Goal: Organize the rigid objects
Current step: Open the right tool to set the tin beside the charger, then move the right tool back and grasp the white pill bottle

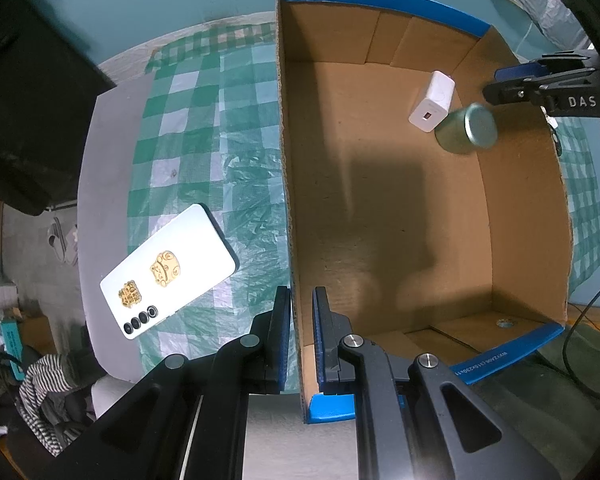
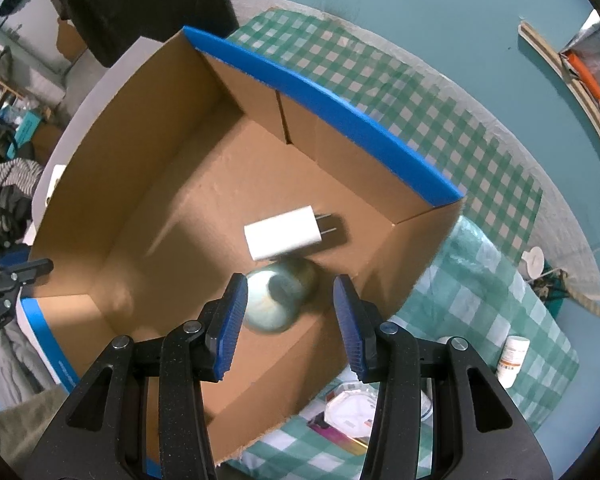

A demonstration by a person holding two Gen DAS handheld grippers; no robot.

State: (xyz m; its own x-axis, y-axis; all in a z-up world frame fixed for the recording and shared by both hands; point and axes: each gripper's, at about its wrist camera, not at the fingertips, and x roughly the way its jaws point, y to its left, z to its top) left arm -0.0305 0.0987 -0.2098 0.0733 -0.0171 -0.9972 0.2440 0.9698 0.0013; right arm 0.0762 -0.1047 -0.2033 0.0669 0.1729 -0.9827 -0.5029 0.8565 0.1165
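An open cardboard box [image 1: 288, 160] with blue tape on its rims stands on a green checked cloth. Inside it lie a white charger [image 1: 432, 101] and a green metal tin [image 1: 466, 130], on its side and touching the charger. My left gripper [image 1: 301, 312] is shut on the box's near wall by the corner. My right gripper [image 2: 290, 300] is open and empty, just above the tin [image 2: 278, 300] and the charger [image 2: 280, 236]; it also shows in the left wrist view [image 1: 496, 84]. A white phone [image 1: 168, 272] lies back up on the cloth, left of the box.
A white pill bottle [image 2: 512, 360], a white lid [image 2: 534, 260] and flat packets [image 2: 348, 420] lie on the checked cloth [image 2: 480, 312] to the right of the box [image 2: 340, 116]. A dark bulky object [image 1: 32, 100] is at the left. Clothes [image 1: 48, 392] hang below the table edge.
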